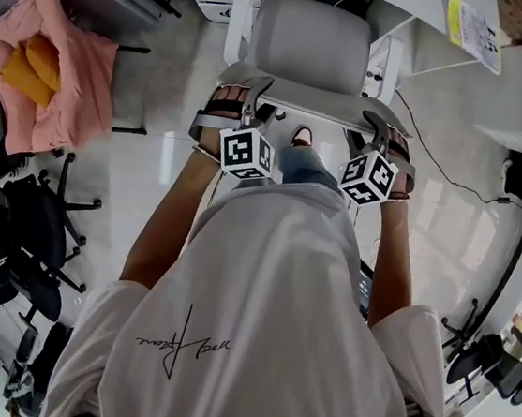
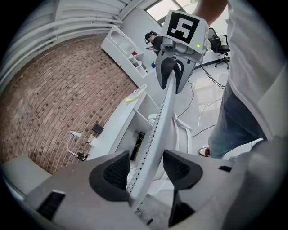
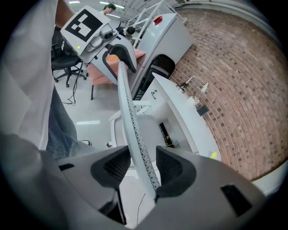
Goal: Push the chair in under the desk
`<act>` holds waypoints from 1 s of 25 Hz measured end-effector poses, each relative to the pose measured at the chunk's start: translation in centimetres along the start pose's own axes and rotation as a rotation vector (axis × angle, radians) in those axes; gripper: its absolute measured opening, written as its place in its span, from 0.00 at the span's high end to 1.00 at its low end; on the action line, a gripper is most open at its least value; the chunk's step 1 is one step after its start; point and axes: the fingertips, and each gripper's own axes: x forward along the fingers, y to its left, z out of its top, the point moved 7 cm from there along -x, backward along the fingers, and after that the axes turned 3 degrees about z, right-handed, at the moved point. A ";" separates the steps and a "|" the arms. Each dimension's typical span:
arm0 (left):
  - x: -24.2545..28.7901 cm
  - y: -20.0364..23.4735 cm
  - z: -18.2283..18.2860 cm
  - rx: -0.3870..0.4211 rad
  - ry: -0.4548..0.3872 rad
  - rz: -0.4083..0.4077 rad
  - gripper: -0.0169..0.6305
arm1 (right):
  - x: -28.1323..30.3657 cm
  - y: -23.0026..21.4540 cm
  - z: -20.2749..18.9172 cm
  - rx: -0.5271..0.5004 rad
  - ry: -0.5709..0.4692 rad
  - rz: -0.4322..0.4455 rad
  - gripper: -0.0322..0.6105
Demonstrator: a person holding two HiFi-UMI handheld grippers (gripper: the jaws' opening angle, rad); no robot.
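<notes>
**Left gripper (image 2: pixel 145 170) and right gripper (image 3: pixel 137 167) loose on chair (image 1: pixel 309 44) backrest (image 1: pixel 303 99)**

I hold both grippers at the backrest's top edge, one near each end. On each, the jaws stand apart with the thin perforated edge running between the pads, not clamped. The chair faces the white desk (image 1: pixel 413 9), with its seat front right at the desk's edge. I can't tell how far under it goes. I stand just behind the backrest. A pink cloth (image 1: pixel 65 75) lies at far left. A brick wall (image 2: pixel 49 103) rises behind the desk.
</notes>
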 end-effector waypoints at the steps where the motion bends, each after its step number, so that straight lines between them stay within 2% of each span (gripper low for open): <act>1: 0.0 -0.1 0.0 -0.002 0.001 0.001 0.62 | 0.0 0.1 0.0 -0.002 0.000 0.001 0.65; 7: -0.3 -0.2 -0.3 -0.019 0.016 -0.012 0.61 | -0.1 0.4 0.3 0.011 0.010 0.037 0.65; 12: -0.6 -0.4 -0.2 -0.066 0.052 -0.066 0.61 | -0.3 0.8 0.3 0.017 0.009 0.034 0.65; 16: -1.1 -0.5 -0.3 -0.092 0.035 -0.086 0.61 | -0.4 1.2 0.4 0.019 0.015 0.040 0.65; 21: -1.8 -0.2 -0.3 -0.163 0.013 -0.139 0.61 | -1.1 1.1 0.7 0.071 0.015 0.093 0.65; 25: -3.2 0.1 0.5 -0.259 -0.025 -0.138 0.62 | -2.5 0.9 1.0 0.121 -0.022 0.105 0.66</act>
